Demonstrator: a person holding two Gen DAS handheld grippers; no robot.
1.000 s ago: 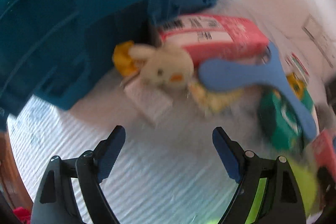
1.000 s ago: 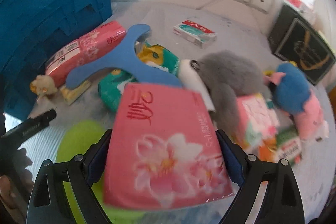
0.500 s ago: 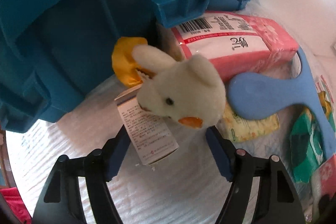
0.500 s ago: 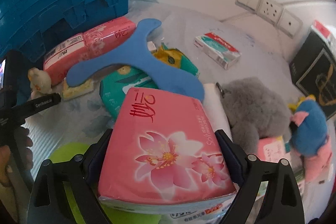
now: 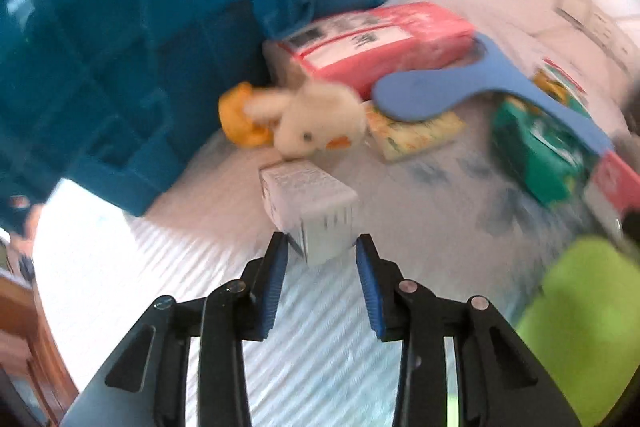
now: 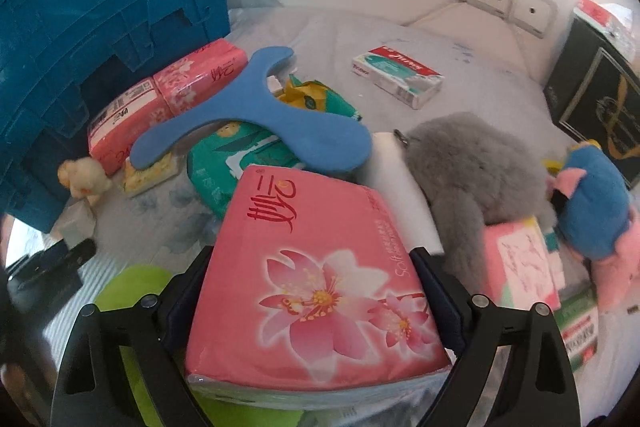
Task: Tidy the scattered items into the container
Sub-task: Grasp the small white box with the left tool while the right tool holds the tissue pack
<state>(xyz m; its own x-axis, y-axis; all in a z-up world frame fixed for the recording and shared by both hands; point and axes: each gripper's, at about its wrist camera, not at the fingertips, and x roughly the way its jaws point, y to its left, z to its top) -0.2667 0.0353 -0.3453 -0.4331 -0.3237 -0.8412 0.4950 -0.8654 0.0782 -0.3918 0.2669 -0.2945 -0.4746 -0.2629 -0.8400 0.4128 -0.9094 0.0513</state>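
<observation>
In the left wrist view my left gripper has its jaws closing on the near end of a small white box, and both blue pads touch its sides. Just beyond the box lies a cream bunny plush with an orange part, against the blue crate. In the right wrist view my right gripper is shut on a pink flowered tissue pack, held above the clutter. The blue crate stands at the left there.
A blue three-armed toy lies over a long pink tissue pack and a green pack. A grey plush, a blue-and-pink plush, a toothpaste box and a black box sit right. A lime-green item lies near.
The left jaws have narrowed from wide open onto the small white box, which has come away from the bunny toward the camera. The right gripper keeps the pink pack and has barely shifted.
</observation>
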